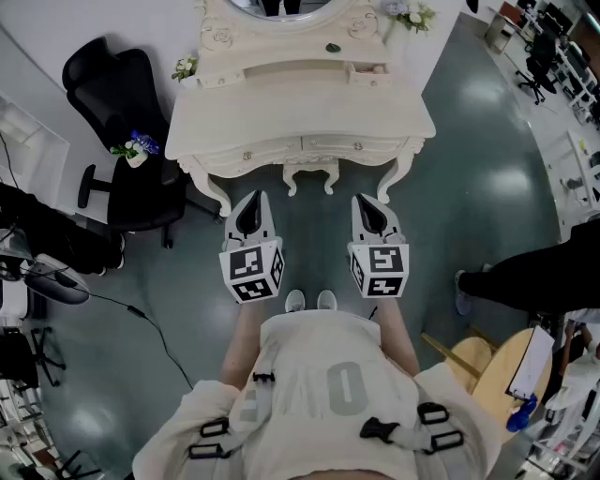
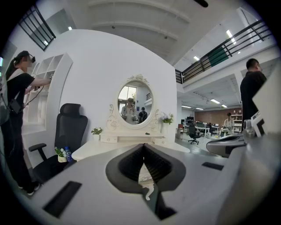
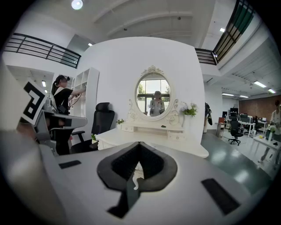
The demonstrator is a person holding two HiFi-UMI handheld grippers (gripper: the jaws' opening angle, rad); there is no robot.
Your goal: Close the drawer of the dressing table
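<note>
While the person stands in front of the white desk (image 1: pixel 300 114), the left hand-held gripper (image 1: pixel 251 202) and the right hand-held gripper (image 1: pixel 368 204) hang side by side, near its front edge. Both have their jaws pressed together, with nothing between them. The drawers (image 1: pixel 352 146) under the desk top look pushed in.

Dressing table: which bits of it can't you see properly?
- Mirror: head view, cut off by the top edge.
- Front drawers: left gripper view, hidden behind the left tool.
- Small dark thing near the mirror: every view, too small to name.
</note>
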